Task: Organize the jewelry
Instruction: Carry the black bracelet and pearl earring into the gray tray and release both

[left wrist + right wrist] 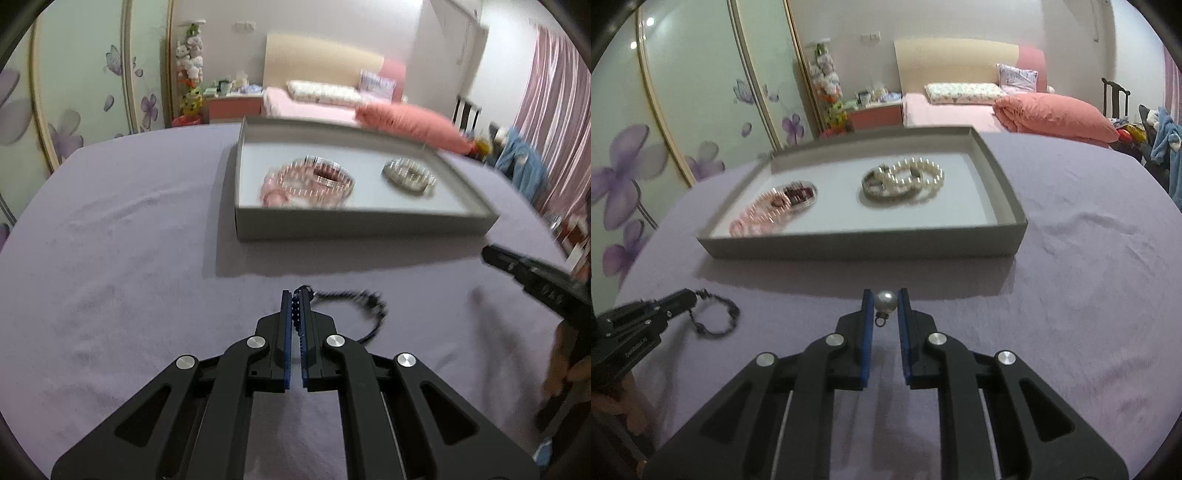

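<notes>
- The left gripper [295, 295] is clamped on a dark beaded bracelet [354, 299]; the beads sit pinched between its blue pads [285, 332].
- The rest of the bracelet loops out to the right of the left fingertips, and in the right wrist view [714, 314] the loop hangs beside that gripper [685, 297], over the purple cloth [110, 258]. Whether the loop touches the cloth I cannot tell.
- The right gripper [885, 301] is closed on a pearl pendant [885, 302], the round pearl caught between the tips of the two pads [866, 332].
- A small metal ring [880, 322] dangles below the pearl, in the gap between the fingers.
- In the left wrist view the right gripper [491, 254] enters from the right edge, well apart from the left one.
- Beyond both grippers a shallow grey tray [864, 245] lies on the cloth, near the fingertips but not touching them.
- In the tray's left part lies a pink bead bracelet [764, 214], with a banded bangle [799, 194] partly over it; the blur hides the detail.
- In the right part lie a silver bangle [875, 190] and a pearl bracelet [918, 177], overlapping.
- Behind the cloth stand a bed [945, 110] with a pink quilt [1052, 114], and wardrobe doors [683, 110] printed with purple flowers.
- A part of a hand [561, 354] shows at the right edge of the left wrist view.
</notes>
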